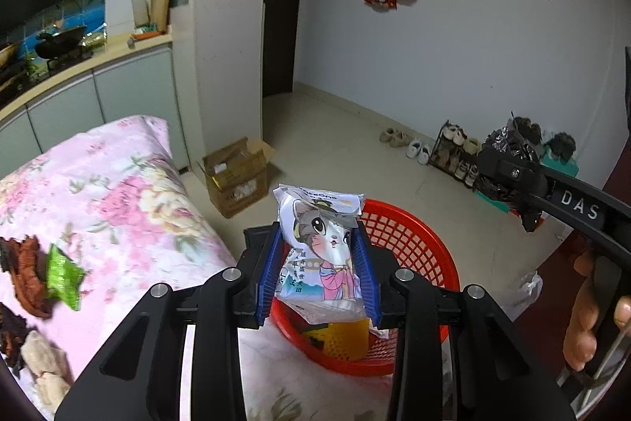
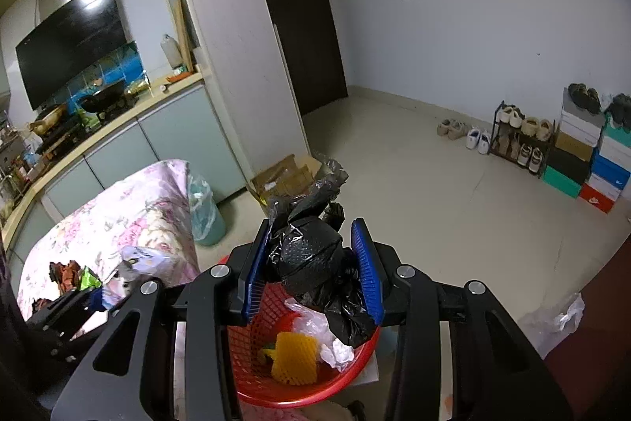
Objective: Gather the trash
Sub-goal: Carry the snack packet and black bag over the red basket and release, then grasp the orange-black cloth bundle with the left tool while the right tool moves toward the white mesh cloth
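My left gripper [image 1: 317, 259] is shut on a white packet with a cartoon cat [image 1: 321, 231] and holds it upright over the near rim of a red mesh basket [image 1: 418, 243]. My right gripper [image 2: 311, 263] is shut on a crumpled black plastic bag [image 2: 311, 255], which hangs over the same basket [image 2: 252, 354]. Inside the basket lie a yellow foam net [image 2: 295, 358] and clear plastic scraps [image 2: 335, 350]. A green wrapper [image 1: 63, 275], brown scraps [image 1: 27, 275] and a beige lump [image 1: 43, 362] lie on the pink floral cover [image 1: 118, 192] to the left.
An open cardboard box [image 1: 236, 176] stands on the floor beyond the basket, and a lined bin [image 2: 203, 212] stands beside the floral cover. A shoe rack [image 2: 520, 141] and stacked shoe boxes [image 2: 591, 160] line the right wall. A clear bag [image 2: 552, 318] lies on the floor. A person's hand [image 1: 583, 310] grips the right tool.
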